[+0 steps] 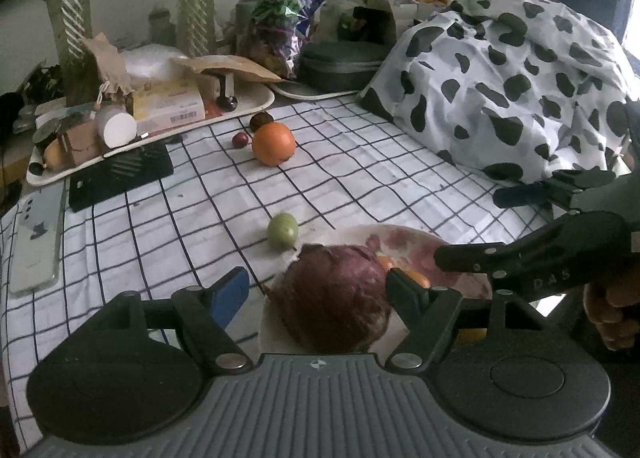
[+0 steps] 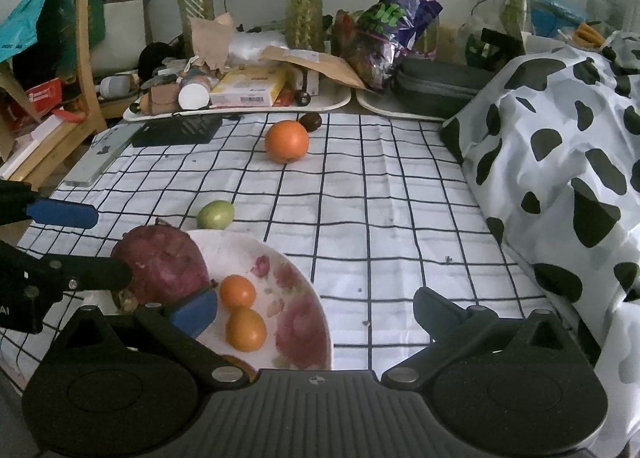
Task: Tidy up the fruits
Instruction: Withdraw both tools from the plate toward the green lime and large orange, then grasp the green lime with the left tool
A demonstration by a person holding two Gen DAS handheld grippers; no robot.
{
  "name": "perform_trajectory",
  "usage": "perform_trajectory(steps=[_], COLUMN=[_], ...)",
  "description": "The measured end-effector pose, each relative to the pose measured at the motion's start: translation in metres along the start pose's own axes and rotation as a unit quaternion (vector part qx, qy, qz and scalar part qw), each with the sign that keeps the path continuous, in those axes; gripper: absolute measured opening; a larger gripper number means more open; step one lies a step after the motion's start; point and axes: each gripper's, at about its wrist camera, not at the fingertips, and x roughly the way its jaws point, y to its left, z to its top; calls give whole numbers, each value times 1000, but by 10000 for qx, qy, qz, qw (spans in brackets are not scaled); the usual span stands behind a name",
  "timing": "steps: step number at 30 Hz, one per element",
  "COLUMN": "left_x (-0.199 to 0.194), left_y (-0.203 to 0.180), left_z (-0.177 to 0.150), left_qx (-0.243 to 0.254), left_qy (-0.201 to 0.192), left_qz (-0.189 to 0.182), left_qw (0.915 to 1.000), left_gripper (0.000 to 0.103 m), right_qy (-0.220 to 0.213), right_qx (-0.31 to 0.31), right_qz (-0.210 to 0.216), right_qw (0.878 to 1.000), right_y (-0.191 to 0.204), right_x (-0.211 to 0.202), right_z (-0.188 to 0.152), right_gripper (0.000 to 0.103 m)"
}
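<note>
A counter covered by a white cloth with a dark grid (image 2: 380, 194) is seen from both wrist views. A floral plate (image 2: 296, 322) is set at the near edge of the counter, toward the left in the right wrist view. A large reddish-purple fruit (image 2: 164, 262) is sat on the plate's left rim; its kind cannot be told. Two small orange fruits (image 2: 238, 290) are laid on the plate just right of it, touching or nearly touching each other. The left gripper (image 1: 316, 290) is positioned around the purple fruit with one finger on each side; the jaws are spread, and contact of the pads with the fruit cannot be confirmed from either view. The right gripper (image 2: 316, 310) is held over the plate's right half with jaws spread wide, nothing pinched; its blue left pad (image 2: 192, 312) is seen just beside the small orange fruits. A green fruit (image 2: 215, 214) is placed on the cloth just beyond the plate. A large orange (image 2: 286, 140) is set further back near the middle of the counter, with a dark brown fruit (image 2: 311, 120) just behind it and a small dark red fruit (image 1: 240, 139) beside it. Cluttered trays (image 2: 240, 108) are lined along the far edge. A cow-print cloth (image 2: 560, 162) is heaped at the right edge.
</note>
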Motion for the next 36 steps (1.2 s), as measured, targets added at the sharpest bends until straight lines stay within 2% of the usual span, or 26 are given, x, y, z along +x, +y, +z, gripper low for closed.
perform_trajectory(steps=[7,20,25,30,36], left_x=[12,37,48,59,80], left_y=[12,30,39,50,55], left_z=[11,24,29,36,43], left_qx=[-95,-182,-288,-509,-517], left_qy=[1,95,189,273,548], left_qz=[-172,-363,-472,-576,-559], left_qw=[9998,9991,9983,9967,9956], left_gripper=[73,72,60,57,53], right_qy=[5,113,103,73,57], right_qx=[-154,27,-29,-62,-167], right_qz=[-138,-127,-102,-67,-73], right_qw=[9998,9999,9999,9999,9998], right_y=[0,-11,-12,-14,-15], right_x=[14,41,51,58,67], right_z=[9,25,34,44,52], right_gripper=[103,103,103,103,103])
